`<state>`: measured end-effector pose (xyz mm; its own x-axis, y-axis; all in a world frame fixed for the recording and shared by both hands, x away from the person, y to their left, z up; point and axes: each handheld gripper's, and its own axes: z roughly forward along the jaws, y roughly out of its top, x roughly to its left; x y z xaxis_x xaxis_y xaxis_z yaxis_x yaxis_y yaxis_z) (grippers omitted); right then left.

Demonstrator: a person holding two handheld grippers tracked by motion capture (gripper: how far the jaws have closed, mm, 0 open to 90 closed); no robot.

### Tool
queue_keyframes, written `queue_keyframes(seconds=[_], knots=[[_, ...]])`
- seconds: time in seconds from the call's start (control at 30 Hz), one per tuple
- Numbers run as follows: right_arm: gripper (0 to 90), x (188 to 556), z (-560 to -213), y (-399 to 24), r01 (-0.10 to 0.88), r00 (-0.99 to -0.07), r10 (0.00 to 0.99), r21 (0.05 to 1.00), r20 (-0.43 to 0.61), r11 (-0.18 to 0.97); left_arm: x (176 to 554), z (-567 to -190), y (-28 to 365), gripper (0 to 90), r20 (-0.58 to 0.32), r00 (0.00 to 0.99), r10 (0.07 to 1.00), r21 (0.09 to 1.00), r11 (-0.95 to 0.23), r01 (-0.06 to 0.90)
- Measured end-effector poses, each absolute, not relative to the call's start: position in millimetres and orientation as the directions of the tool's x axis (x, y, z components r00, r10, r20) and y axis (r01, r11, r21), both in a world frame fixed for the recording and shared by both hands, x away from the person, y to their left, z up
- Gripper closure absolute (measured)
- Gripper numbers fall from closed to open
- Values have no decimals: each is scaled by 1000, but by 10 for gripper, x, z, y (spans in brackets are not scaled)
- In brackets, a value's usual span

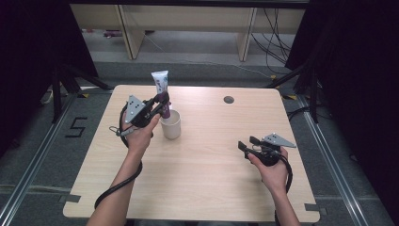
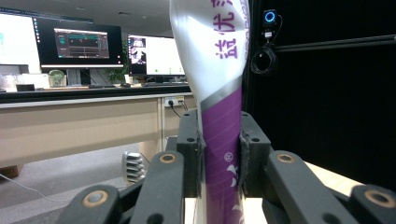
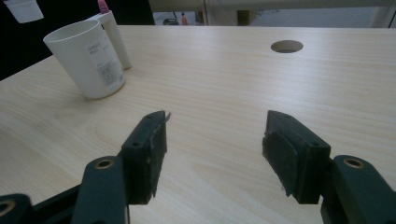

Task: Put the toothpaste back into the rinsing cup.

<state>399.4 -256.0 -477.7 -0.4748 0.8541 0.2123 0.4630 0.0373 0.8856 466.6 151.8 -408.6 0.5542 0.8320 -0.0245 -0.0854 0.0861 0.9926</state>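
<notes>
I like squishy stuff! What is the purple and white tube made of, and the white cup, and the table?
The tube looks like soft, glossy plastic: it dents where the left gripper squeezes it. The cup seems hard, smooth, matte plastic, though ceramic is possible; it has a paper label. The table shows pale wood grain, probably a smooth laminate rather than solid wood.

A light wooden bench (image 1: 202, 183) with 1 round hole (image 1: 228, 100) is seen; 1 white cup (image 1: 171, 125) is stood on its left half.
</notes>
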Motion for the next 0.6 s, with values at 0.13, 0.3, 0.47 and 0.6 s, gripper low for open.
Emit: queue_keyframes(seconds=[0.13,0.3,0.47,0.6], knots=[[401,4015,-4781,-2581,432,-494,852,900,174,66,4713,-4106,1464,746,-5,551,834,994,65,-89],[401,3993,-4776,-2559,464,-478,850,885,220,32,4761,-4154,1428,745,7,547,837,996,44,-80],[401,3985,-4773,-2563,477,-471,854,878,220,38,4795,-4202,1412,744,9,546,838,997,32,-65],[401,3988,-4777,-2561,473,-473,853,880,223,33,4809,-4232,1400,744,8,544,839,998,29,-60]])
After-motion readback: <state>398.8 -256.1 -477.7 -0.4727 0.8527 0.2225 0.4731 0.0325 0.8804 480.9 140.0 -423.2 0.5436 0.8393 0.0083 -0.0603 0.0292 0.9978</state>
